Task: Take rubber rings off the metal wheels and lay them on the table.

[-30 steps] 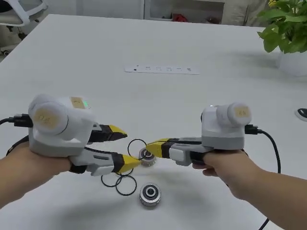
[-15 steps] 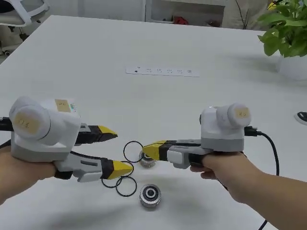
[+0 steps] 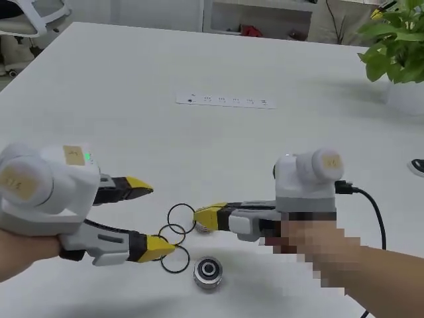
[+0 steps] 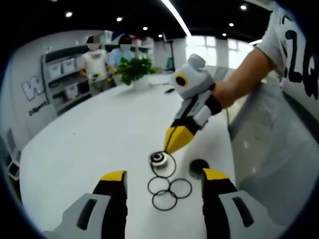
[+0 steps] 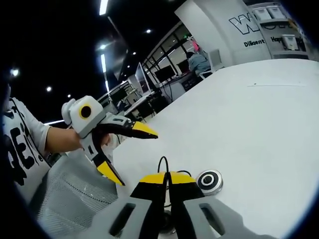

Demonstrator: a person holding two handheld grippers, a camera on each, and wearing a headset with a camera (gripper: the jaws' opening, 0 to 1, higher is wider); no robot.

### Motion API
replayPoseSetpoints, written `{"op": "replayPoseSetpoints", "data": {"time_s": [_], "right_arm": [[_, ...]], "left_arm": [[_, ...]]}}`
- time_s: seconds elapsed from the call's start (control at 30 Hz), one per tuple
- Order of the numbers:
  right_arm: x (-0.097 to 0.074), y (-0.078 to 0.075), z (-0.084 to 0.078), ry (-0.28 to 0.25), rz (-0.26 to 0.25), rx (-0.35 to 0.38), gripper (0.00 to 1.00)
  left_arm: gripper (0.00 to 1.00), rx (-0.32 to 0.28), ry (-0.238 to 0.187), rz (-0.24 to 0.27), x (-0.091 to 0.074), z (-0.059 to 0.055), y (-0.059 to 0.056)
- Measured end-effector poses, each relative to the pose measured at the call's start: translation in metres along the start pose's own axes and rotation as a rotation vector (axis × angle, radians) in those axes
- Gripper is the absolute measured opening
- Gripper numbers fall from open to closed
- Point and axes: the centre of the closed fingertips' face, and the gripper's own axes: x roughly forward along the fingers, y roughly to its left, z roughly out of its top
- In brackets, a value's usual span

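Head view: the left claw (image 3: 149, 215), jaws apart, has drawn back from the metal wheel (image 3: 203, 227) — the right claw (image 3: 205, 214) stays pinched on a rubber ring (image 3: 168, 218) there. Left gripper view: three freed rings (image 4: 169, 191) lie on the tabletop (image 4: 99, 134). Right gripper view: a second wheel (image 5: 209, 180) sits just beside — this ring looks nearly free.

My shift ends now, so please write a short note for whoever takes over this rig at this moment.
Left hand-held gripper: open, empty, above three laid rings.
Right hand-held gripper: shut on a ring at the far wheel.
Done: those three lie on the table.
Left: lay this ring down; check the near wheel for more.
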Motion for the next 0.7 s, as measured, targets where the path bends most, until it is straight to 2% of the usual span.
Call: {"op": "replayPoseSetpoints", "data": {"time_s": [0.2,0.7], "right_arm": [[0.002,0.001,-0.007,0.020,0.003,0.018,0.00],[0.005,-0.009,-0.026,0.070,-0.015,0.077,0.00]], "left_arm": [[0.62,-0.001,0.000,0.006,-0.004,-0.002,-0.001],[0.62,-0.017,0.001,0.020,-0.008,-0.008,0.001]]}}
